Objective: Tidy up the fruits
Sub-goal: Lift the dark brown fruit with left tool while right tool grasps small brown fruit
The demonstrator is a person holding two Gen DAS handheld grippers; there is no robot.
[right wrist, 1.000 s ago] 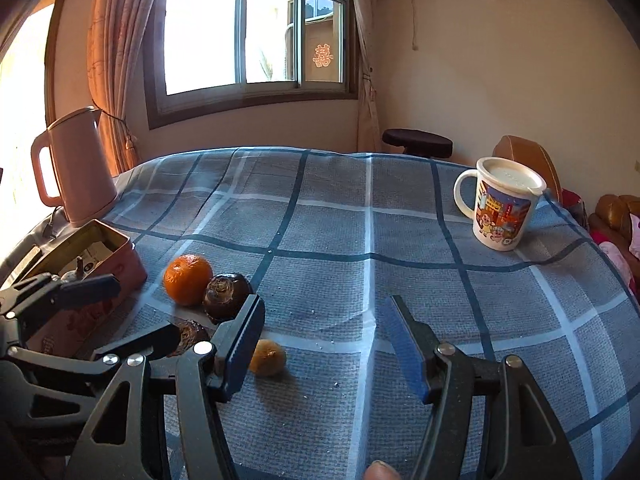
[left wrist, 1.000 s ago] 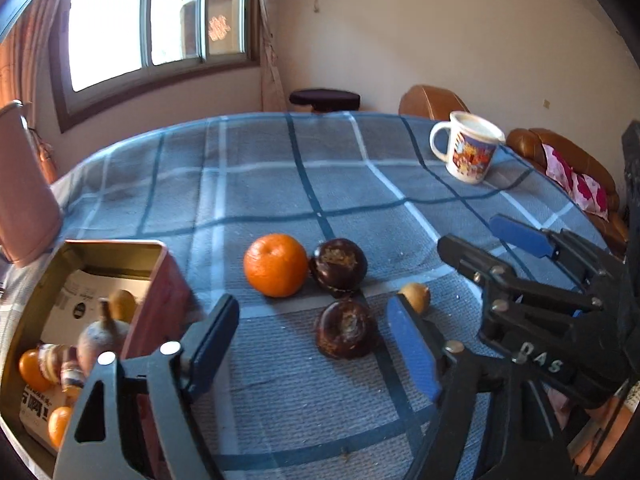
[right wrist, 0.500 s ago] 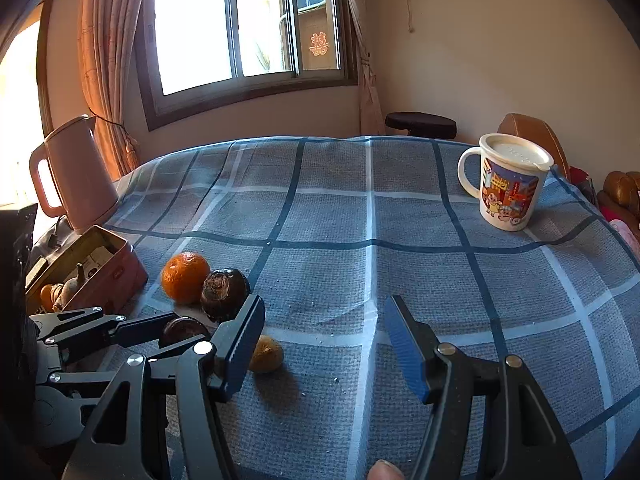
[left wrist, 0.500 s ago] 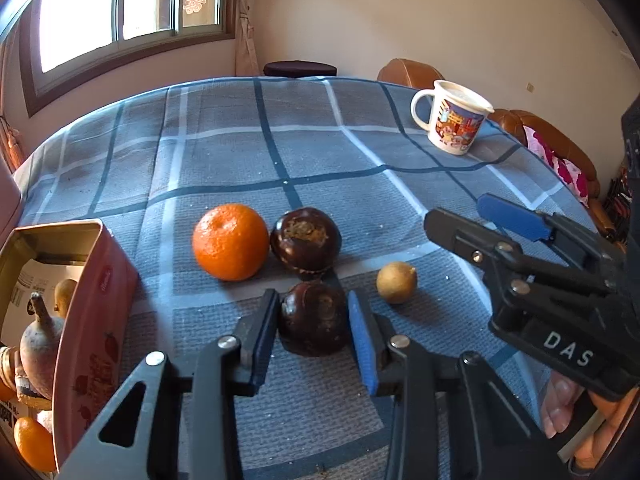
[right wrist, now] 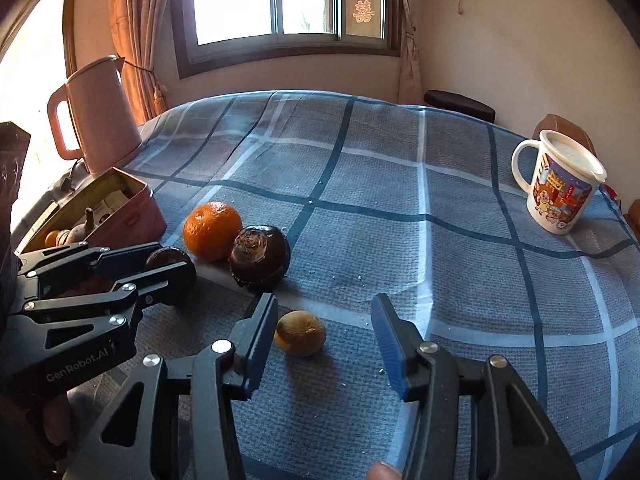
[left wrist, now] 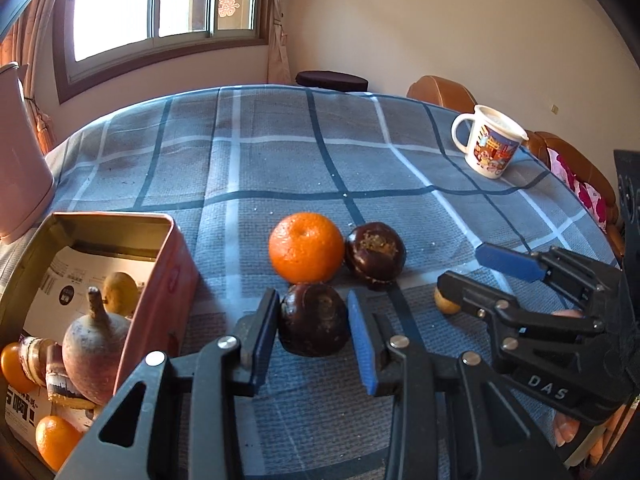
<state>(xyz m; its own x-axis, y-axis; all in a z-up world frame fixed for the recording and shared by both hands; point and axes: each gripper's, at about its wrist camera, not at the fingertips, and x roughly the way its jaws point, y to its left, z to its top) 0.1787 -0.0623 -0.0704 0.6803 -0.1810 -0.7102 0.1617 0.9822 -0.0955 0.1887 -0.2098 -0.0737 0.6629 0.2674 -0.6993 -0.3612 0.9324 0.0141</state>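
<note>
Kettle (right wrist: 98, 116): pink, upright at the table's far left edge, about ten o'clock from the fruit cluster.
Tin box (left wrist: 160, 280): pink, open-topped, just in front of the kettle at nine o'clock from the cluster; it holds small oranges, a yellowish fruit, a pale bulb with a stem and printed card.
Left gripper (left wrist: 314, 338): blue pads pressed on both flanks of the near dark fruit, jaws clamped narrow around it; seen from the right wrist, its black arms reach in from the left edge.
Near dark fruit (left wrist: 314, 326): dark brown, round, low over the cloth between the left pads; whether it rests on the cloth or is lifted I cannot tell; at six o'clock from the orange and just beside it.
Orange (left wrist: 306, 252): on the cloth, touching the far dark fruit at its three o'clock.
Far dark fruit (left wrist: 375, 250): rough tan crown turned up, on a dark grid line of the tablecloth (right wrist: 400, 240).
Small brown fruit (right wrist: 301, 332): on the cloth at five o'clock from the far dark fruit, apart from it.
Right gripper (right wrist: 324, 340): jaws have just been closing and stand partly open; the small brown fruit lies between them, close to the left pad, clear of the right pad.
Mug (right wrist: 560, 188): cartoon-printed, lidded, upright at two o'clock, well apart from the fruit.
</note>
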